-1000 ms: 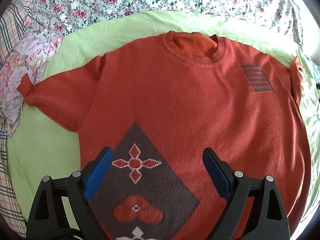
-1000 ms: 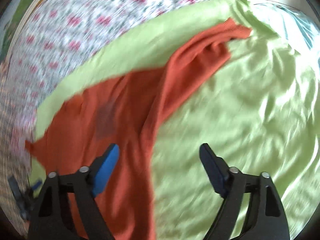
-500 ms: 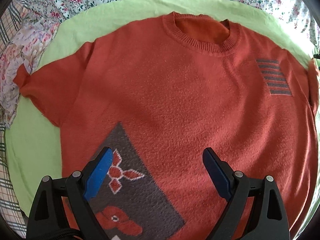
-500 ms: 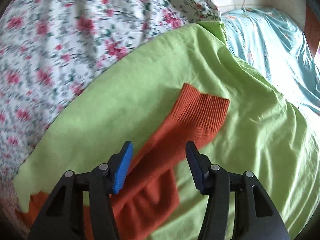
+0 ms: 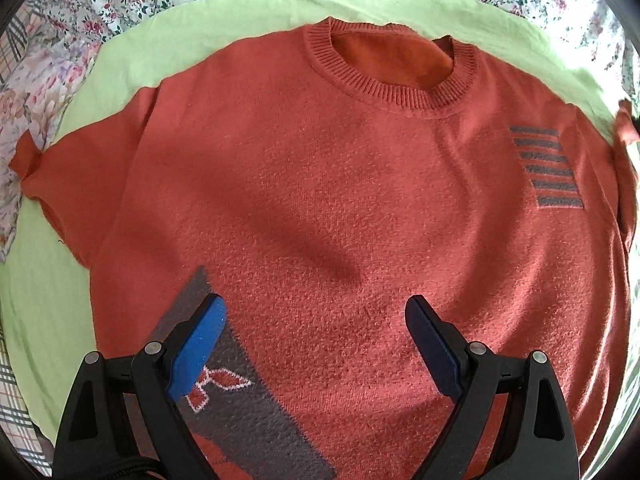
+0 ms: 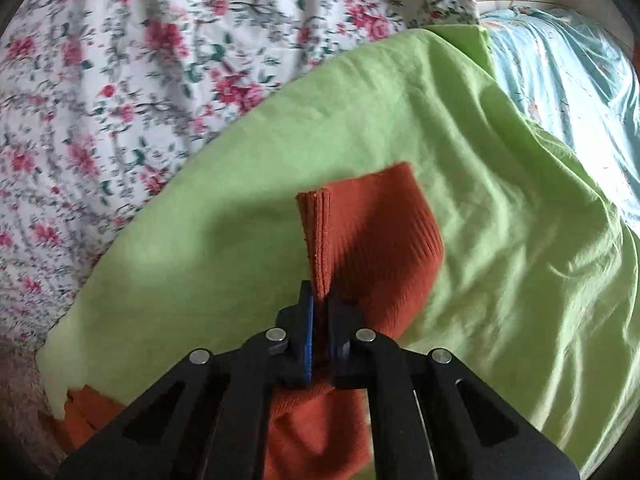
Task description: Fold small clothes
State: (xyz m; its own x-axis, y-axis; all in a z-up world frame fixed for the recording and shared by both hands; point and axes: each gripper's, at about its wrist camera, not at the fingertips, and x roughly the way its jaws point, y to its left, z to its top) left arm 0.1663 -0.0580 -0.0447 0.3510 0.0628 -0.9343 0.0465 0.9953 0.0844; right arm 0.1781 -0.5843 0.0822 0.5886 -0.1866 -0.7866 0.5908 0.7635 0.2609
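An orange knitted sweater (image 5: 340, 184) lies flat, front up, on a light green cloth (image 5: 44, 300). It has a ribbed round collar (image 5: 392, 92), grey stripes on the chest and a grey patch with flowers near the hem. My left gripper (image 5: 316, 322) hovers open over the lower front, nothing between its blue pads (image 5: 198, 344). In the right wrist view my right gripper (image 6: 319, 312) is shut on the ribbed cuff of the sweater's sleeve (image 6: 372, 236), a pinched fold standing up between the jaws.
Floral bedding (image 6: 140, 60) lies beyond the green cloth (image 6: 480, 200), with pale blue fabric (image 6: 568, 64) at the far right. A checked fabric (image 5: 16, 400) shows at the left edge of the left wrist view. The other sleeve (image 5: 80, 168) stretches out left.
My right gripper swung across to the sleeve's cuff and closed on it, pinching up a fold. My left gripper slid a little up the sweater front, staying open.
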